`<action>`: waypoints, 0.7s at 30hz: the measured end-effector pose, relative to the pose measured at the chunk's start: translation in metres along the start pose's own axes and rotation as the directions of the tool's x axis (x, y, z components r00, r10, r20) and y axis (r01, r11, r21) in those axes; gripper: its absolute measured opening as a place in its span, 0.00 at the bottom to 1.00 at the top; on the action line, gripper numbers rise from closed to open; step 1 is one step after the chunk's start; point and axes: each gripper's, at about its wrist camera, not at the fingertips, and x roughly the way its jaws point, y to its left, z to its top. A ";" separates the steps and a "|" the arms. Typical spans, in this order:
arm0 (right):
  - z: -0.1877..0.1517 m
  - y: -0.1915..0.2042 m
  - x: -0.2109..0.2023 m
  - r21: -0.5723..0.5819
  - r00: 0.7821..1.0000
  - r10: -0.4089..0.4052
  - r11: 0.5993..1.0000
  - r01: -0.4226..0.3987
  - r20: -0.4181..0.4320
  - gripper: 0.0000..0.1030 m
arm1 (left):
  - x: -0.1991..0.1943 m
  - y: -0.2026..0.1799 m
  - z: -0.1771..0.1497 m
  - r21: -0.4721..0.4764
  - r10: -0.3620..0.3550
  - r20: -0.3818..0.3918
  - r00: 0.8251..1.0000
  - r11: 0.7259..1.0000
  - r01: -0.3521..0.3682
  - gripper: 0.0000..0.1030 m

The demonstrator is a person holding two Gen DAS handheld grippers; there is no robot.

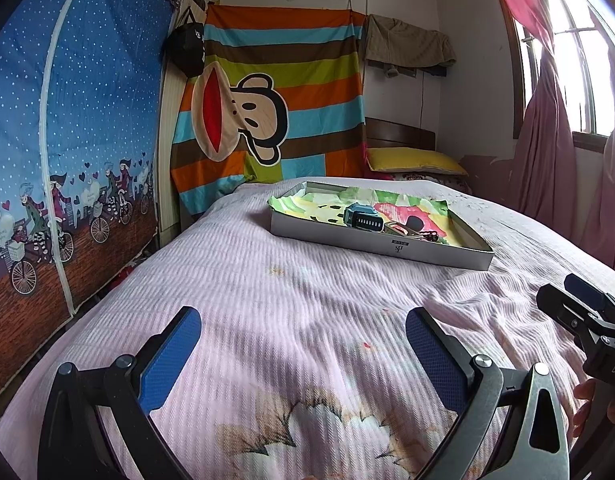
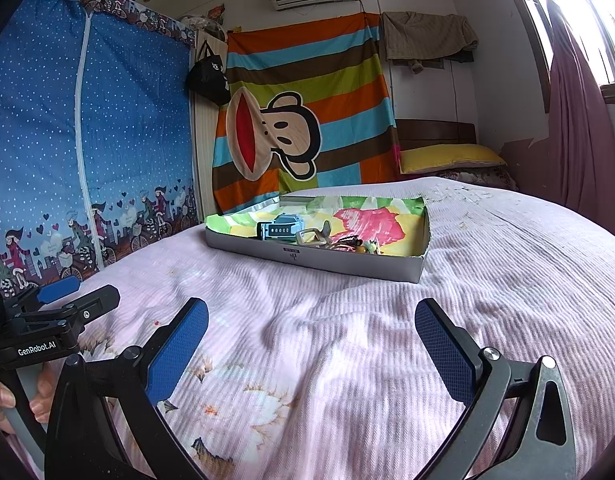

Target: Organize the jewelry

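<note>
Both grippers, left (image 1: 303, 344) & right (image 2: 311, 336), wide open, holding nothing, over bed (image 2: 347, 320); jewelry (image 2: 347, 242) in tray (image 2: 307, 258) ahead.

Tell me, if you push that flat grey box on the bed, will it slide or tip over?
The grey box is wide and low, so it would probably slide, not tip. The soft, wrinkled bedspread may drag at it. Its walls look like thin card, so they might bend, and the small trinkets inside could shift.

ribbed cloth bedspread (image 1: 307, 300), matt cardboard tray (image 1: 371, 246)
</note>
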 end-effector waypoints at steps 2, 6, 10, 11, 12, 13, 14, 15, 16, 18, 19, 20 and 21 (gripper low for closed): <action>0.000 0.000 0.000 -0.001 1.000 -0.001 1.000 0.001 0.001 0.99 | 0.000 0.000 0.001 0.000 0.000 0.000 1.000 1.000 0.000 1.00; 0.000 0.000 0.000 0.000 1.000 0.000 1.000 0.000 0.001 0.99 | 0.000 0.000 0.001 0.002 -0.001 0.000 1.000 1.000 0.001 1.00; 0.000 0.000 0.000 -0.001 1.000 -0.001 1.000 0.001 0.001 0.99 | 0.000 0.000 0.001 0.001 0.000 0.001 1.000 1.000 0.000 1.00; 0.000 0.000 0.000 -0.001 1.000 -0.001 1.000 0.001 0.000 0.99 | 0.000 0.001 0.001 0.000 0.001 0.002 1.000 1.000 -0.001 1.00; 0.000 0.000 0.000 0.000 1.000 -0.001 1.000 0.001 0.000 0.99 | 0.000 0.000 0.000 0.000 0.001 0.001 1.000 1.000 -0.001 1.00; 0.000 0.000 0.000 0.000 1.000 -0.001 1.000 0.001 0.001 0.99 | 0.000 0.000 0.001 0.000 0.001 0.002 1.000 1.000 -0.001 1.00; 0.000 0.000 0.000 0.000 1.000 -0.001 1.000 0.001 0.002 0.99 | 0.000 0.000 0.001 0.000 0.001 0.002 1.000 1.000 -0.001 1.00; 0.000 0.000 0.000 0.000 1.000 -0.001 1.000 0.001 0.002 0.99 | 0.000 0.000 0.001 0.000 0.001 0.002 1.000 1.000 -0.001 1.00; 0.000 0.000 0.000 0.000 1.000 -0.001 1.000 0.001 0.001 0.99 | 0.000 0.000 0.001 0.001 0.001 0.002 1.000 1.000 -0.001 1.00; 0.000 0.000 0.000 0.000 1.000 0.000 1.000 0.000 0.002 0.99 | 0.000 0.000 0.001 0.001 0.001 0.002 1.000 1.000 -0.001 1.00; 0.000 0.000 0.000 -0.001 1.000 0.000 1.000 0.000 0.002 0.99 | 0.000 0.000 0.001 0.001 0.001 0.003 1.000 1.000 -0.001 1.00; 0.000 0.000 0.000 -0.002 1.000 -0.001 1.000 0.001 0.002 0.99 | 0.000 0.000 0.002 0.002 0.000 0.003 1.000 1.000 0.000 1.00; 0.000 0.000 0.000 -0.001 1.000 -0.001 1.000 0.001 0.002 0.99 | -0.001 0.000 0.002 0.002 0.001 0.004 1.000 1.000 -0.001 1.00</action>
